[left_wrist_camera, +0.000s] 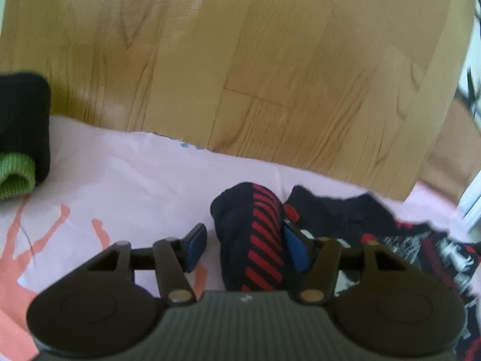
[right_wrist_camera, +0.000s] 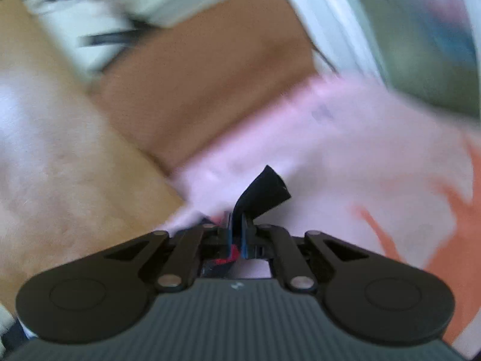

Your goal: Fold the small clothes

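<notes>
Straddling ribbed striped sock [left_wrist_camera: 258, 234], soft pink cloth [left_wrist_camera: 135, 165]

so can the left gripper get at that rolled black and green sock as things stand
Probably yes. The left gripper is open, with the red-striped sock between its fingers but not clamped. The rolled sock lies far to its left, only pink cloth between.

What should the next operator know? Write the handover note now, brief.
Left gripper: open, its jaws either side of the rolled navy sock with red stripes, not clamped.
Right gripper: shut on a dark piece of fabric; view blurred, garment unclear.
On the pink cloth: a dark patterned garment lies unfolded to the right of the sock; a black and green folded bundle sits far left, apparently done.
Left: sock and patterned garment.
</notes>
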Available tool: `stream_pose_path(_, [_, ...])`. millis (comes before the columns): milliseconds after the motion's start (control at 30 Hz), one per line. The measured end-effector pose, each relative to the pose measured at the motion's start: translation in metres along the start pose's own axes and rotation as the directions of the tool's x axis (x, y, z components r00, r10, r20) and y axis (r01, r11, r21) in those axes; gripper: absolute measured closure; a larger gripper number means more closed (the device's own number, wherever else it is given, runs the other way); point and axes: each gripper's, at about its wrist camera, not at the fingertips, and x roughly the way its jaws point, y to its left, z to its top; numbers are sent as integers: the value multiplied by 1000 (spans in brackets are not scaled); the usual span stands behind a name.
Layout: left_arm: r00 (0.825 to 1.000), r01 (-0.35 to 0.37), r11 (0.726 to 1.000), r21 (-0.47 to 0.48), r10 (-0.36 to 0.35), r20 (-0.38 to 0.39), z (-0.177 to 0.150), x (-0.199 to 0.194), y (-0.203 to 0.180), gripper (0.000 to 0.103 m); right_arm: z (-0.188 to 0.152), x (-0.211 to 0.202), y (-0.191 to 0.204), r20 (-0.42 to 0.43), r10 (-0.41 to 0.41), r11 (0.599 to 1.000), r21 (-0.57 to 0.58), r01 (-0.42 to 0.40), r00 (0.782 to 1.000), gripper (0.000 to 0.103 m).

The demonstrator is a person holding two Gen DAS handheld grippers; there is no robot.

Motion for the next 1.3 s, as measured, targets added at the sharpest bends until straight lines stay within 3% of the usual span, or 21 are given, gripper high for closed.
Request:
stream_pose_path(100, [997,61,991,-115,-56,49,5,-14,23,45,0,-26,66,47,105,947,-309,-85,993,94])
stream_pose_path(200, [993,97,975,-200,-80,90,9,-23,40,45,-31,-50,132,17,224,792,-586,-172,974,93])
stream_pose_path(267, [992,115,969,-219,-100,82,10,-25,46,45,-66,-52,166,-110,284,668,-690,-279,952,89])
stream_pose_path(300, [991,129,967,-221,-117,69,11,-24,48,44,-83,-48,177,-197,276,606,-724,-330,941,76])
stream_pose_path(333, [990,142,966,-216,-134,52,11,-23,47,41,-99,-42,185,-273,251,551,-748,-369,929,72])
stream_pose_path(367, [988,152,967,-203,-147,38,11,-23,46,38,-111,-40,187,-317,233,516,-762,-393,920,70])
stream_pose_path(400, [988,154,971,-181,-151,26,10,-22,42,36,-114,-41,184,-336,240,511,-754,-413,911,68])
stream_pose_path(467, [990,143,984,-109,-143,-1,9,-20,29,25,-97,-51,166,-353,310,575,-670,-469,883,63])
stream_pose_path(500, [990,138,988,-69,-139,-22,8,-18,22,25,-82,-53,155,-334,332,628,-620,-470,882,60])
stream_pose_path(533, [989,138,990,-29,-139,-49,6,-16,15,26,-68,-55,143,-297,337,684,-575,-449,893,60])
stream_pose_path(600, [986,113,991,76,-102,-132,1,-9,-1,37,-47,-56,122,-229,308,780,-495,-383,923,60])
stream_pose_path(667, [989,61,976,208,-31,-144,-4,-8,-16,57,-37,-52,103,-198,223,840,-457,-291,954,58])
stream_pose_path(700, [989,60,969,238,-25,-148,-5,-10,-19,61,-35,-45,98,-200,174,859,-448,-248,964,58])
stream_pose_path(767, [986,85,971,222,-50,-161,-1,-13,-13,72,-42,-37,95,-243,142,868,-435,-239,959,63])
stream_pose_path(800, [983,101,973,206,-66,-169,1,-13,-8,73,-47,-33,95,-285,146,868,-422,-261,947,89])
stream_pose_path(833, [980,119,977,180,-86,-179,4,-13,-1,74,-51,-30,95,-317,160,867,-409,-287,935,93])
stream_pose_path(933, [973,150,981,124,-125,-192,6,-13,11,74,-61,-40,103,-278,211,860,-403,-314,937,93])
stream_pose_path(1033, [967,182,980,75,-165,-197,8,-9,24,71,-68,-23,96,-312,152,881,-388,-272,938,93])
stream_pose_path(1200, [972,153,985,78,-136,-192,9,-16,21,63,-54,-43,97,-242,166,877,-406,-255,956,85])
stream_pose_path(1233, [974,151,985,82,-134,-180,12,-22,20,63,-54,-51,102,-235,208,866,-407,-290,949,85])
stream_pose_path(1300, [979,163,982,90,-150,-137,16,-35,18,57,-60,-65,117,-291,292,822,-412,-395,911,85])
